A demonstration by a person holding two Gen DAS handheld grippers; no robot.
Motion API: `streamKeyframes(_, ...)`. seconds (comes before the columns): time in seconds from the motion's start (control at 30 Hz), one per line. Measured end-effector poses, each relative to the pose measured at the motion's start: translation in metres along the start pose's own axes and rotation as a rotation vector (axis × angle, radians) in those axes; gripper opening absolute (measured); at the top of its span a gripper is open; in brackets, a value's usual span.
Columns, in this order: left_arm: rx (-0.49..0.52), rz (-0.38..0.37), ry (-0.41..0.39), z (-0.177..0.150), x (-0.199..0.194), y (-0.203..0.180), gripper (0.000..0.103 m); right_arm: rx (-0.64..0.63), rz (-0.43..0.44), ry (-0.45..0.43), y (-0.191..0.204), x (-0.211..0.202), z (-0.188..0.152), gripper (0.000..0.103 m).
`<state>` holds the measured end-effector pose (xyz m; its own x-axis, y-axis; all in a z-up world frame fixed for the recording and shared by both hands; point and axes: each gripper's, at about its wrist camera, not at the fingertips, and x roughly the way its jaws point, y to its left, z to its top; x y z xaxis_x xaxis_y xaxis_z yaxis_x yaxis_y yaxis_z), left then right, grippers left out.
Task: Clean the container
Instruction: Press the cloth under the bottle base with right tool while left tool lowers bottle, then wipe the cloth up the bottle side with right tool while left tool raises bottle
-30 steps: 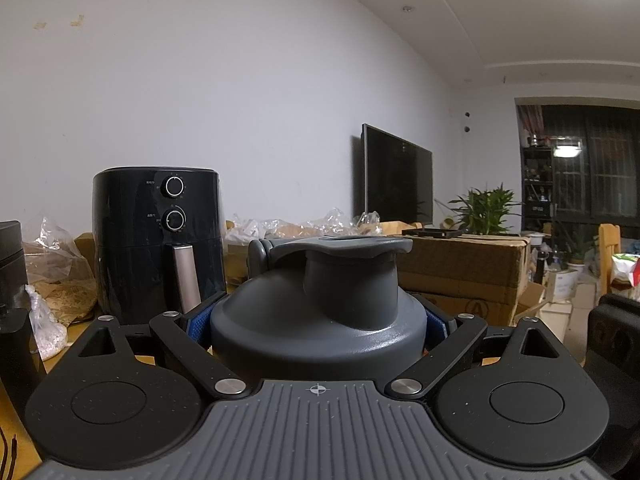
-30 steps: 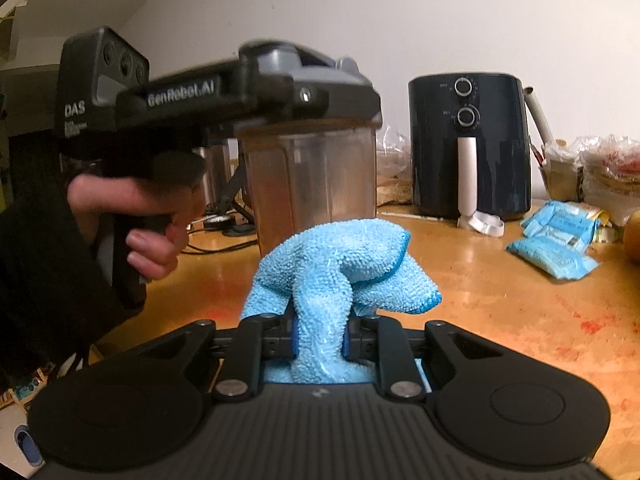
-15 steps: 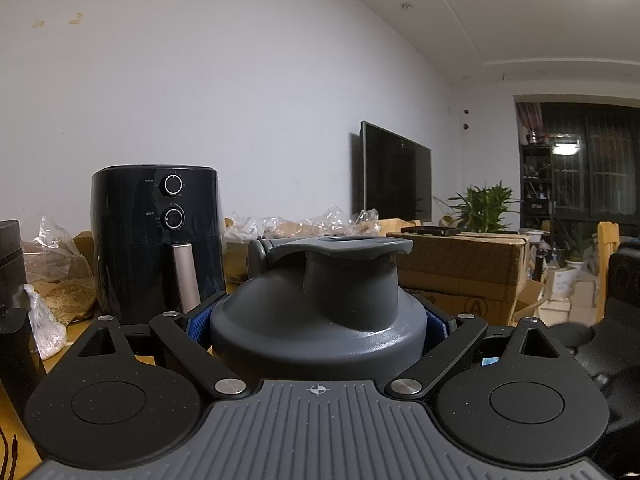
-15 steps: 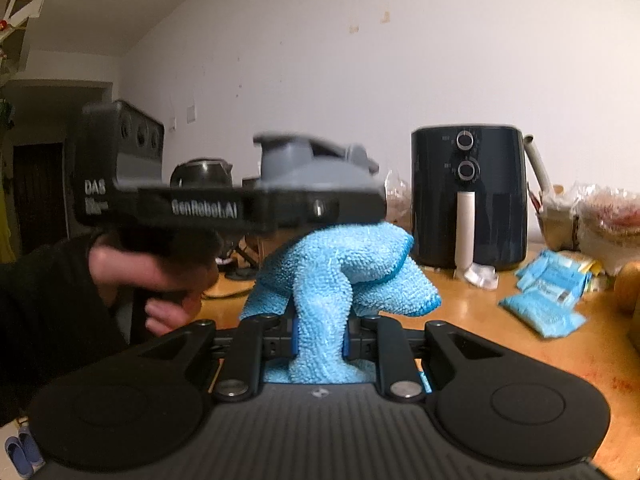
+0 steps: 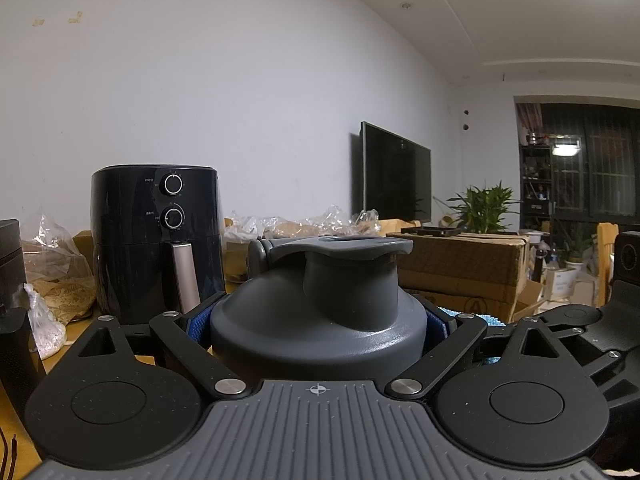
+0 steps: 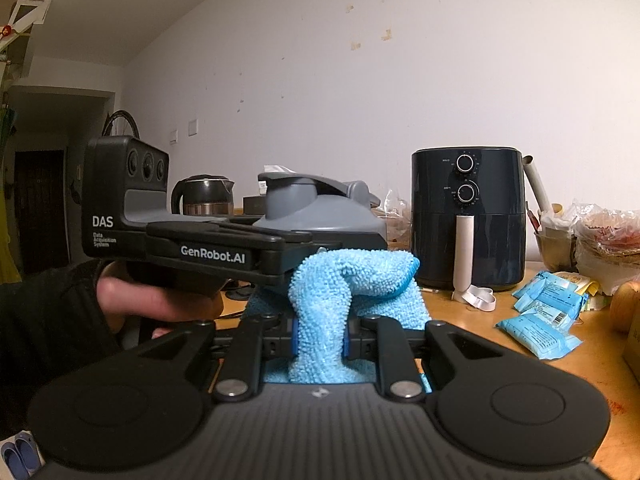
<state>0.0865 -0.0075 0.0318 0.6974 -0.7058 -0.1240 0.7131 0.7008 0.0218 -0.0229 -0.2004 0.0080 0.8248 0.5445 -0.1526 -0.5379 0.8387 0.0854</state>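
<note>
The left gripper [image 5: 318,320] clamps the grey shaker-bottle lid [image 5: 320,300] between wide-spread jaws. The right gripper [image 6: 318,336], jaws nearly shut, pinches a blue microfibre cloth [image 6: 352,280] just beside that lid. A hard wipe could twist the bottle loose, or drag cloth from the pinch.

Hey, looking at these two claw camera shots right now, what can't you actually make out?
- Container body: the left wrist view shows only its grey lid; in the right wrist view the left claw and the blue cloth cover it.
- Whether the cloth touches the container: right wrist view, contact spot is hidden behind the cloth.
- Air fryer dial markings: too small in both views.
- Right claw: left wrist view shows only part of its body at the right edge.
</note>
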Motion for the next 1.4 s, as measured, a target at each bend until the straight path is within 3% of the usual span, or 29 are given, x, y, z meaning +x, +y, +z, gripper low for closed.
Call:
streamKeyframes(0.9, 0.001, -0.004, -0.002, 0.000, 0.002, 0.001, 0.095, 0.010, 0.006, 0.017, -0.003, 0.005, -0.005, 0.016)
streamKeyframes(1.4, 0.001, -0.004, -0.005, 0.001, 0.002, 0.001, 0.095, 0.033, 0.012, 0.125, -0.008, 0.020, -0.038, 0.015)
